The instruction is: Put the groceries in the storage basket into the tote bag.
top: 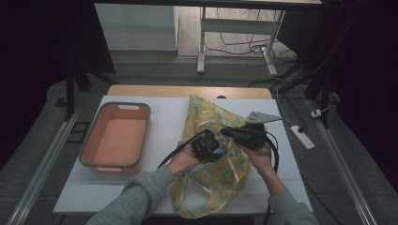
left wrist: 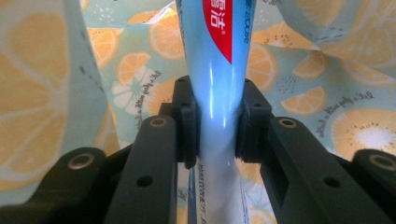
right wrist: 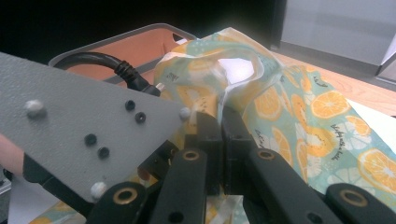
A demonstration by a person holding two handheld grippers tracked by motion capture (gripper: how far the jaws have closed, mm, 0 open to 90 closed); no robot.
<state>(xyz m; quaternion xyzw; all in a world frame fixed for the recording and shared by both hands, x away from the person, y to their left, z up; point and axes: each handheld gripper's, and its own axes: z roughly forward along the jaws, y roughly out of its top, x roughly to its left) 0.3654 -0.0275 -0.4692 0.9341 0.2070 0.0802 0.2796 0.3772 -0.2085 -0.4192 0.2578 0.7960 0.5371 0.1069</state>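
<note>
Feeding the toothpaste tube (left wrist: 212, 70), clamped in my left gripper (left wrist: 215, 123), into the bag (top: 206, 117), I keep my right gripper (right wrist: 219, 135) pinched on its rim, mouth wide.

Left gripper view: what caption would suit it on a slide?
Left tool clamps a light-blue tube above the orange-slice print bag.

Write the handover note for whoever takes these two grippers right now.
Left gripper: shut on the light blue toothpaste tube with a red label, inside the mouth of the orange-slice print fabric bag.
Right gripper: shut on the bag's edge, holding it open.
Orange plastic bin with grey rim: left on the white table mat.
Done: tube is at the bag.
Left: probably release it inside, withdraw.
</note>
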